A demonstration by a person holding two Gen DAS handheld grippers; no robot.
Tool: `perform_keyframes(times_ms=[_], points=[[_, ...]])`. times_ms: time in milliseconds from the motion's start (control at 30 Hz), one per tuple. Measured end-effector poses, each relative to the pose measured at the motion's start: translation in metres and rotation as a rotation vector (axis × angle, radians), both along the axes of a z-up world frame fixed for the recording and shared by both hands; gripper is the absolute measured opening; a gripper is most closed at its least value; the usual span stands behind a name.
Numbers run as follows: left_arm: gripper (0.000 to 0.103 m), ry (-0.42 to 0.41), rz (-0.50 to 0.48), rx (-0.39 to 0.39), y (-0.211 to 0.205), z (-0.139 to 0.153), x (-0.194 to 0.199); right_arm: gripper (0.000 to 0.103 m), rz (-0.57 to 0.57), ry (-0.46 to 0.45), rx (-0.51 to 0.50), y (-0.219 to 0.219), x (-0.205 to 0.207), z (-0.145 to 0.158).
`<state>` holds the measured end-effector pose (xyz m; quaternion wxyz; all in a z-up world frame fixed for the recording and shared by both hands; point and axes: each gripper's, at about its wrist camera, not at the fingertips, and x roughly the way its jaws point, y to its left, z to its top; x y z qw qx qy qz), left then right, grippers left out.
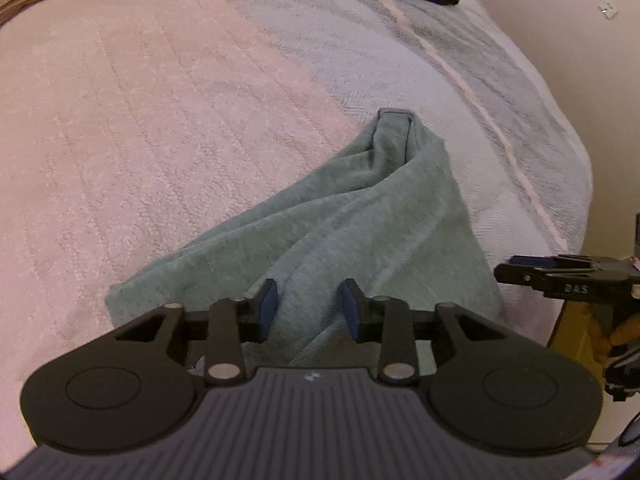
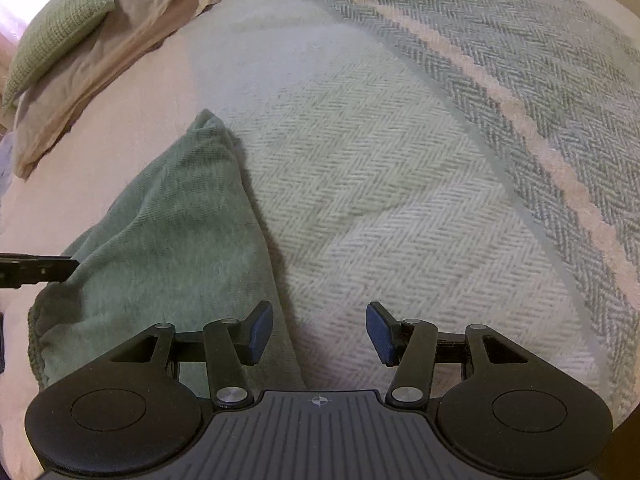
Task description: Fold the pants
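Fingers of my left claw [image 1: 308, 308] are spread apart, holding nothing, right over the soft green bunched pants [image 1: 340, 216]. Pants run long toward 12 o'clock on the pale woven blanket [image 1: 160, 120]. My right claw [image 2: 320, 332], wide and empty, has them at 10 o'clock, farther off.

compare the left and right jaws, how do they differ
The left gripper hovers over the green pants, with cloth between its jaws; the right gripper sits mostly over the herringbone blanket, beside the pants' edge. The right jaws gape wider than the left. Both are open and hold nothing.
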<state>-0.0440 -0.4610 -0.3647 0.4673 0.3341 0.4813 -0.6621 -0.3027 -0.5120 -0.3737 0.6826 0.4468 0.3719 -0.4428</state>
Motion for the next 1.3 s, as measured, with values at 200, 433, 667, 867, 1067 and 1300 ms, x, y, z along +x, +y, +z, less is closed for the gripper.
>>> perform_keyframes(times_ms=[200, 433, 667, 867, 1067, 1300], points=[[0.005, -0.138, 0.007, -0.137, 0.008, -0.001, -0.010, 0.049, 0.029, 0.031, -0.013, 0.001, 0.012, -0.012], [0.011, -0.210, 0.107, -0.179, 0.022, 0.004, -0.017, 0.049, 0.108, 0.119, -0.068, 0.002, 0.019, -0.008], [0.010, -0.035, 0.301, -0.164, 0.080, 0.041, 0.012, 0.049, 0.223, 0.020, -0.115, 0.008, 0.029, -0.003], [0.008, -0.103, 0.360, -0.111, 0.091, 0.015, 0.007, 0.049, 0.286, 0.005, -0.058, -0.012, 0.042, -0.010], [0.064, -0.051, 0.508, -0.137, 0.135, 0.039, 0.039, 0.072, 0.304, -0.097, -0.030, -0.024, 0.020, 0.007], [0.074, 0.323, 0.703, 0.015, 0.156, -0.033, 0.074, 0.075, 0.265, -0.279, 0.128, -0.037, 0.009, -0.019]])
